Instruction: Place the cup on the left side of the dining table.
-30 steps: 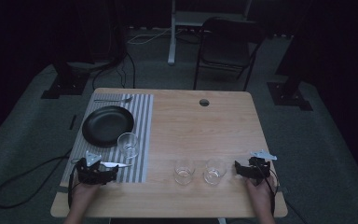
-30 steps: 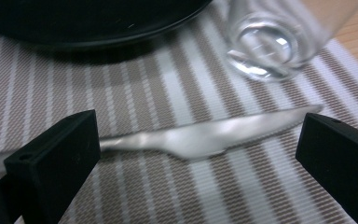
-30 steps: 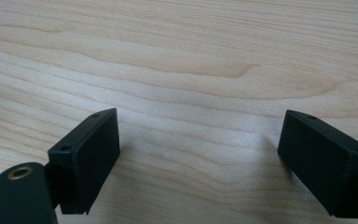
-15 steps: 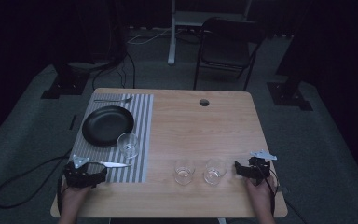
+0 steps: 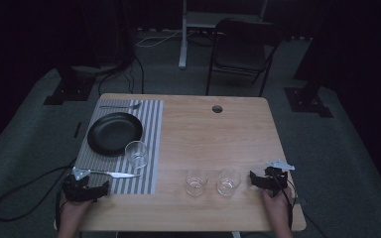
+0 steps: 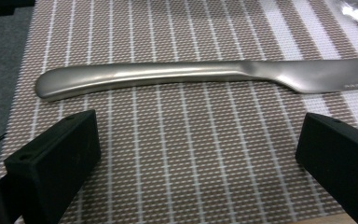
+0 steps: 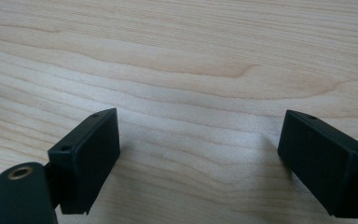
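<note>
Right now your left gripper [image 6: 196, 154] sits with its jaws spread wide and nothing between them, low over the striped placemat [image 6: 177, 163]. The knife [image 6: 205, 77] lies flat on the mat just ahead of the jaw tips, crosswise to them, with its rounded handle end off toward the left jaw and the blade running out past the right jaw. No part of the gripper touches it.

By my reading, a table setting is the work, and the step in hand is the knife; whether you are lining up for a grasp or have just let it go I cannot tell from this. If the knife needs another pick, ease forward until the jaws straddle the handle across its narrow width, so turn the gripper first, since the handle now lies along the gap and not across it.

Your right gripper [image 5: 263, 179] is likewise open and empty, resting on bare wood of the table [image 7: 177, 56]. In the high view, two glasses [image 5: 212, 182] stand just to its left, near but apart from it.
</note>
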Available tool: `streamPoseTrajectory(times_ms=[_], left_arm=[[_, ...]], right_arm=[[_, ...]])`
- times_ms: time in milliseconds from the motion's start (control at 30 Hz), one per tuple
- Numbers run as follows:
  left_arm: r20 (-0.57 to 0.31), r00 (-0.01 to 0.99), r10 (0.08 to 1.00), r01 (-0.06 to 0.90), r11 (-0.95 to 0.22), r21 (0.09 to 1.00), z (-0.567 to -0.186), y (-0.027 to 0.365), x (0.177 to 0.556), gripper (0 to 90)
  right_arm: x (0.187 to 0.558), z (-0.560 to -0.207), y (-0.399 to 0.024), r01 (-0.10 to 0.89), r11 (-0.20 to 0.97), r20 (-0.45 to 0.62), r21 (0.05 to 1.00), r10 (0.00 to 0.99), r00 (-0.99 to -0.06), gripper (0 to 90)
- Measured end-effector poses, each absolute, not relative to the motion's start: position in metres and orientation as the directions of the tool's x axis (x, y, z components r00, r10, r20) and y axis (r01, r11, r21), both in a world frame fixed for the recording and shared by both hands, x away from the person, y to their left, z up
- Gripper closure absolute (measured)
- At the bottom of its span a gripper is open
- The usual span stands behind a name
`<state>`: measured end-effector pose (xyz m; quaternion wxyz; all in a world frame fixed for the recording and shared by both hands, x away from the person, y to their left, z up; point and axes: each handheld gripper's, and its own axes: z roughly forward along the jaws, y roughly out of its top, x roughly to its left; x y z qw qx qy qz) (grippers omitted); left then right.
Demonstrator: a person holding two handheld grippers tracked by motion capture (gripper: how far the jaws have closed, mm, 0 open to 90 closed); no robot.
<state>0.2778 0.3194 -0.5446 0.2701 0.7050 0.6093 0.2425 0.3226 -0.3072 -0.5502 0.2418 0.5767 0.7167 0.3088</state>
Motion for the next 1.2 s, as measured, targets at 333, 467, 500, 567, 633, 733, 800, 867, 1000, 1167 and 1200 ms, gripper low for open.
streamPoseTrajectory(times_ms=[333, 467, 500, 567, 633, 733, 800, 867, 1000, 1167, 1200], left_arm=[[0.008, 0.151, 0.989, 0.717, -0.115, 0.688, -0.5462, 0.3241, 0.2758, 0.3], [0.010, 0.151, 0.989, 0.718, -0.116, 0.687, -0.5462, 0.3240, 0.2757, 0.3], [0.010, 0.150, 0.989, 0.718, -0.116, 0.687, -0.5462, 0.3240, 0.2757, 0.3], [0.009, 0.151, 0.989, 0.717, -0.116, 0.687, -0.5463, 0.3241, 0.2758, 0.3], [0.009, 0.151, 0.989, 0.717, -0.115, 0.688, -0.5463, 0.3241, 0.2758, 0.3], [0.009, 0.151, 0.989, 0.717, -0.116, 0.687, -0.5463, 0.3241, 0.2757, 0.3], [0.009, 0.151, 0.988, 0.717, -0.116, 0.687, -0.5463, 0.3241, 0.2757, 0.3], [0.009, 0.151, 0.989, 0.716, -0.116, 0.689, -0.5465, 0.3241, 0.2757, 0.3], [0.009, 0.151, 0.989, 0.716, -0.115, 0.689, -0.5465, 0.3241, 0.2758, 0.3], [0.010, 0.150, 0.989, 0.716, -0.115, 0.688, -0.5464, 0.3240, 0.2758, 0.3], [0.010, 0.150, 0.989, 0.716, -0.115, 0.688, -0.5464, 0.3240, 0.2758, 0.3]], right_arm=[[0.3226, -0.5502, -0.3072, 0.677, 0.144, 0.010, 0.722, 0.976, -0.218, 12.4], [0.3226, -0.5502, -0.3073, 0.677, 0.144, 0.009, 0.722, 0.976, -0.218, 12.4], [0.3226, -0.5502, -0.3072, 0.677, 0.144, 0.010, 0.722, 0.976, -0.218, 12.4], [0.3226, -0.5502, -0.3073, 0.677, 0.144, 0.010, 0.722, 0.976, -0.218, 12.4], [0.3226, -0.5502, -0.3073, 0.677, 0.144, 0.009, 0.722, 0.976, -0.218, 12.4], [0.3226, -0.5503, -0.3073, 0.677, 0.144, 0.010, 0.722, 0.976, -0.218, 12.4], [0.3226, -0.5502, -0.3073, 0.677, 0.144, 0.010, 0.722, 0.976, -0.218, 12.4], [0.3226, -0.5502, -0.3073, 0.677, 0.144, 0.010, 0.722, 0.976, -0.218, 12.4], [0.3226, -0.5502, -0.3073, 0.677, 0.144, 0.010, 0.722, 0.976, -0.218, 12.4], [0.3227, -0.5502, -0.3073, 0.677, 0.144, 0.009, 0.721, 0.976, -0.218, 12.3], [0.3227, -0.5502, -0.3073, 0.677, 0.144, 0.009, 0.722, 0.976, -0.218, 12.4]])
